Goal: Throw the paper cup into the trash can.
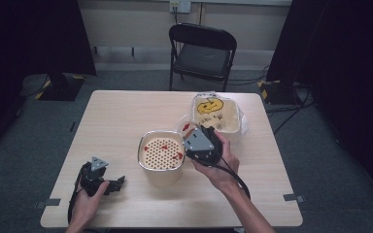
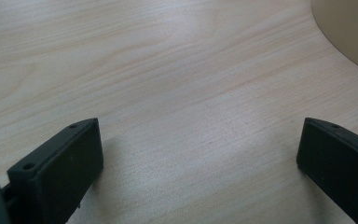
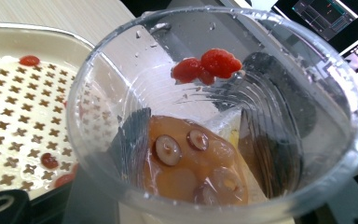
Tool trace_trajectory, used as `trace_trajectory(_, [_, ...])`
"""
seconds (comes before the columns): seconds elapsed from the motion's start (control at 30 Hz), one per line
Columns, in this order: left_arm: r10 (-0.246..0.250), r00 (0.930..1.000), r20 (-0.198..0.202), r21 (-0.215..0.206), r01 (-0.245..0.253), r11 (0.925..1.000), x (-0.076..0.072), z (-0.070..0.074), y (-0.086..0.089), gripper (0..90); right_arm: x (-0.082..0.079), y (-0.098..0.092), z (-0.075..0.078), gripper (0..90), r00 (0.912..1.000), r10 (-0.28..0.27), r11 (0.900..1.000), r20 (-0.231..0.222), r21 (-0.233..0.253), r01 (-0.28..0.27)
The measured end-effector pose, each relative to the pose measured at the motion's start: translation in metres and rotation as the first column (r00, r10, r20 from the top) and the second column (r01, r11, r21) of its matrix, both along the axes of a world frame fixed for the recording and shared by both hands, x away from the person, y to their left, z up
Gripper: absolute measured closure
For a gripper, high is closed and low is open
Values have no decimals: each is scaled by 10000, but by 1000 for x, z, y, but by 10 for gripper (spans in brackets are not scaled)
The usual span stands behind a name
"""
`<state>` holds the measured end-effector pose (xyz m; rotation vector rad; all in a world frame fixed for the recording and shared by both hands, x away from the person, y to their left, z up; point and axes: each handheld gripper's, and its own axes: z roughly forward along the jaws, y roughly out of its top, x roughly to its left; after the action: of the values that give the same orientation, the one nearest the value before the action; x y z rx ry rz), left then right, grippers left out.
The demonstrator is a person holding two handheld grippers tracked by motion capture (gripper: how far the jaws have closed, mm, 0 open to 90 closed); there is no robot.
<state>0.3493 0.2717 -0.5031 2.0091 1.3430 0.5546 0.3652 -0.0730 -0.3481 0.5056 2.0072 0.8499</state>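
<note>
My right gripper (image 1: pixel 196 136) is shut on a clear plastic cup (image 1: pixel 187 127), tilted over the right rim of a cream tub with a star-holed strainer insert (image 1: pixel 161 150). In the right gripper view the cup (image 3: pixel 270 56) holds pale brown fruit pieces and date slices (image 3: pixel 186 163), and a few red berries (image 3: pixel 209 65) cling to its upper wall. The black jaws show dimly through the cup's sides. Several red berries lie on the strainer (image 3: pixel 18 116). My left gripper (image 1: pixel 114 185) rests open on the table at the near left, its jaws (image 2: pixel 200 154) wide apart over bare wood.
A second cream container with a yellow pumpkin drawing (image 1: pixel 216 114) sits in clear wrap behind the cup. A black folding chair (image 1: pixel 202 51) stands beyond the wooden table (image 1: pixel 126 111). The tub's curved side (image 2: pixel 349 32) is near the left gripper.
</note>
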Motion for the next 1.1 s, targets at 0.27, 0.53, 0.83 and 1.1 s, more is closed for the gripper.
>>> trace_trajectory(0.27, [4, 10000, 2, -3, -4, 10000, 0, 0, 0, 0, 3, 17, 0, 456, 9988, 265, 9905, 408, -1359, -208])
trace_trajectory(0.53, [4, 10000, 1, -1, -4, 10000, 0, 0, 0, 0, 3, 34, -2, 459, 9960, 469, 9630, 755, -2684, -250])
trace_trajectory(0.83, [5, 10000, 2, -2, -5, 10000, 0, 0, 0, 0, 3, 43, -5, 463, 9909, 625, 9230, 1188, -3845, -121])
trace_trajectory(1.1, [11, 10000, 2, -5, -11, 10000, 0, 0, 0, 0, 4, 54, -8, 467, 9772, 951, 8462, 1899, -5324, 211])
